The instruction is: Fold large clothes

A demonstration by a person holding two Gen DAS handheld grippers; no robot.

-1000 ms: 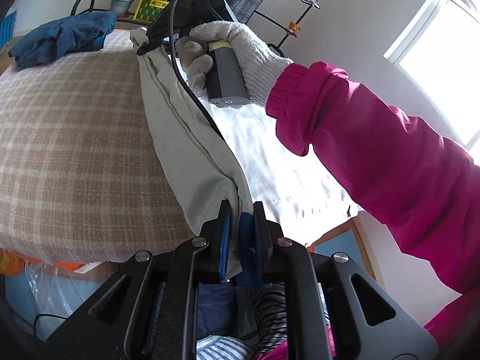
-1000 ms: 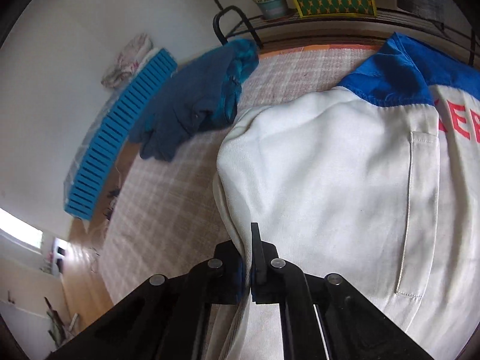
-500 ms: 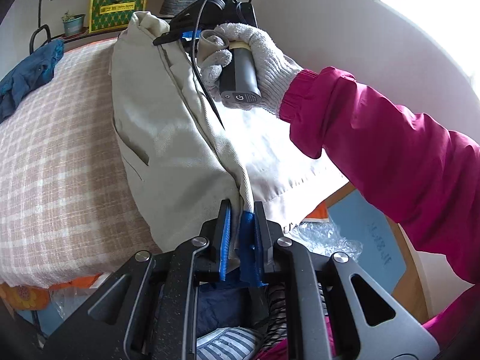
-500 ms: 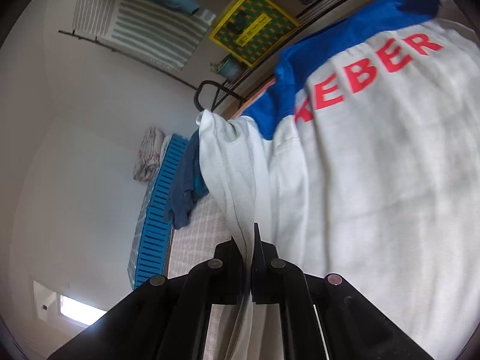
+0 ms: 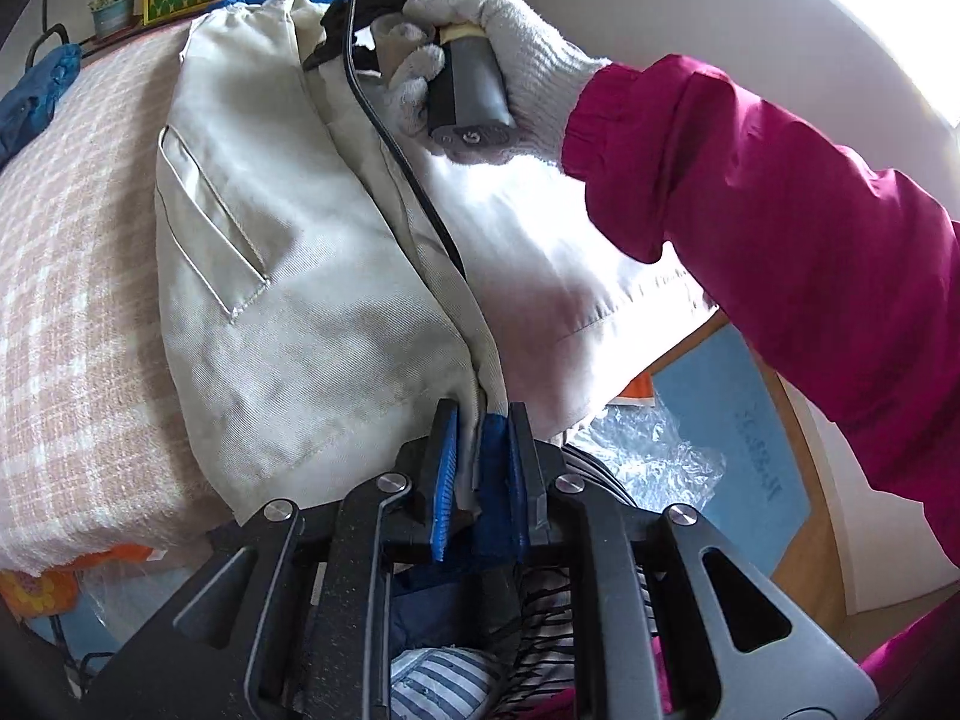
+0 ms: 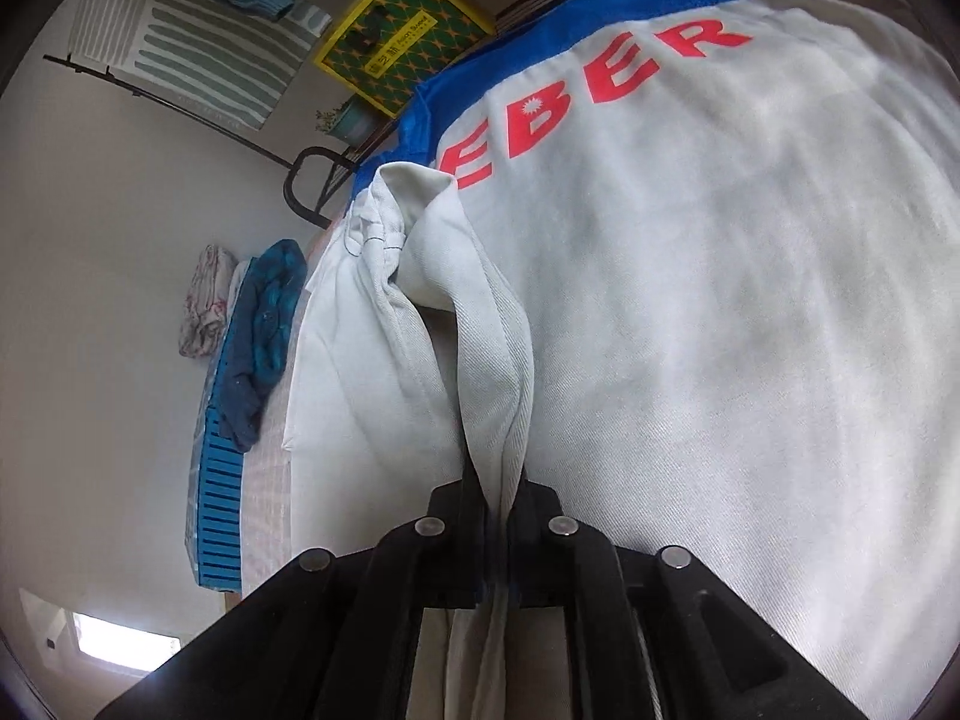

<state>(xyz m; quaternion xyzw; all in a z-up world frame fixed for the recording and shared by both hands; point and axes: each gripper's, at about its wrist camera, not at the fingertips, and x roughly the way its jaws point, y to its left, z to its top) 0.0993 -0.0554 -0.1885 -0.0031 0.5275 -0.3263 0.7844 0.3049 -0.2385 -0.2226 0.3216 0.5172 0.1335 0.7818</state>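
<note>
Nearest us in the left wrist view, our left tool (image 5: 480,450) has the hem corner of the cream work jacket (image 5: 288,312) between its blue pads; the jaws are easing apart, yet cloth and a blue patch still sit in the gap, touching both pads as far as we can tell. Below that tool we see striped fabric (image 5: 438,684) and crinkled clear plastic (image 5: 648,444) past the bed's near edge, so there is little free room on that side. The jacket lies folded lengthwise on the plaid bed cover (image 5: 72,312), its welt pocket facing up and its long folded edge running away from us. To its left the cover is bare up to the blue garment (image 5: 36,102) at the far corner. Further along the fold, our gloved right hand (image 5: 498,54) in a magenta sleeve (image 5: 768,228) holds the right tool's grip above the jacket. Only the right wrist view shows that the right tool (image 6: 495,492) is opening with a bunched fold of cream cloth still between its jaws, and it alone shows the jacket's back: red letters "EBER" (image 6: 594,90) under a blue yoke (image 6: 600,18). Beyond, a slatted blue panel (image 6: 222,498) lines the bed's far side against the wall.
</note>
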